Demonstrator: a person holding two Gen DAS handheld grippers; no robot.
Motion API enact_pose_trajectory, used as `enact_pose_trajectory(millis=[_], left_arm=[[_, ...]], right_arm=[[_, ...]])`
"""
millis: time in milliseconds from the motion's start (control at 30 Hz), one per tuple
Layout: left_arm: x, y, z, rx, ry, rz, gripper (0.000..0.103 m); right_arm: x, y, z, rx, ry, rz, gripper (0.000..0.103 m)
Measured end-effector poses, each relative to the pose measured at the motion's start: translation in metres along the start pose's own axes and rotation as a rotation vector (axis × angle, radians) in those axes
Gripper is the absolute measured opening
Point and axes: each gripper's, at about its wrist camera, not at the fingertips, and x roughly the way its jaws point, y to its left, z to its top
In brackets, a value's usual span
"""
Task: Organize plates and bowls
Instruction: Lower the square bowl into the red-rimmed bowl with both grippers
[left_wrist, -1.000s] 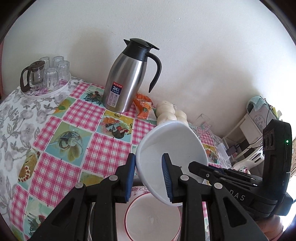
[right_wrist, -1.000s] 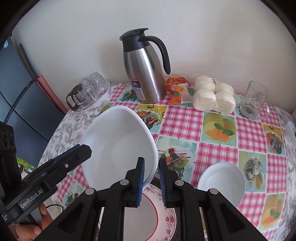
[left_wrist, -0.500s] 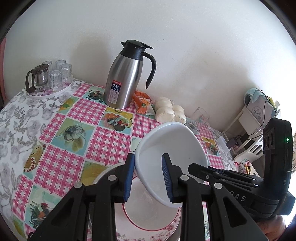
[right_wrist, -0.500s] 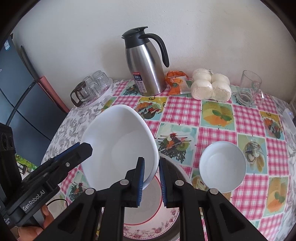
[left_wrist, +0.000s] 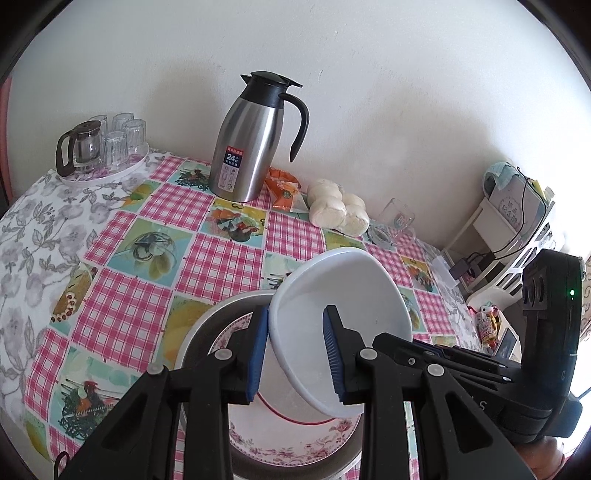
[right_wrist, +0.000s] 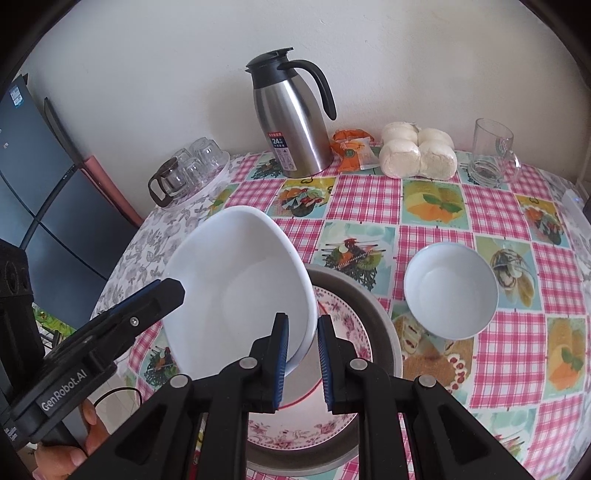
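Both grippers grip one large white bowl (left_wrist: 343, 306), tilted and held above the stack. My left gripper (left_wrist: 295, 354) is shut on its left rim. My right gripper (right_wrist: 301, 356) is shut on its right rim; the bowl fills the left middle of the right wrist view (right_wrist: 240, 295). Below it a floral plate with a red ring (right_wrist: 340, 317) lies in a round metal pan (right_wrist: 384, 332). The plate (left_wrist: 291, 435) and pan (left_wrist: 210, 325) also show in the left wrist view. A small white bowl (right_wrist: 450, 290) stands on the table right of the pan.
At the back stand a steel thermos jug (right_wrist: 295, 125), an orange packet (right_wrist: 351, 147), wrapped white buns (right_wrist: 417, 151) and a glass mug (right_wrist: 491, 153). A tray with a glass teapot and cups (right_wrist: 188, 173) sits at the back left. The checked tablecloth (right_wrist: 424, 221) covers a round table.
Both grippers have risen and pulled back with the large white bowl. The plate, the pan and more of the table now show below it.
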Motion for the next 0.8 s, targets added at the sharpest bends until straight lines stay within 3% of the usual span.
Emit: enact_pose_trajectory(millis=[433,800], left_arm=[[0.01,0.007,-0.005,-0.013,0.058,0.006,0.03],[0.021,0.007,-0.008,0.001,0.092,0.027,0.03]], right_arm=[[0.015,-0.011,-0.028,0.112,0.0,0.062,0.017],[0.025,-0.018,-0.034,0.136,0.021,0.065,0.018]])
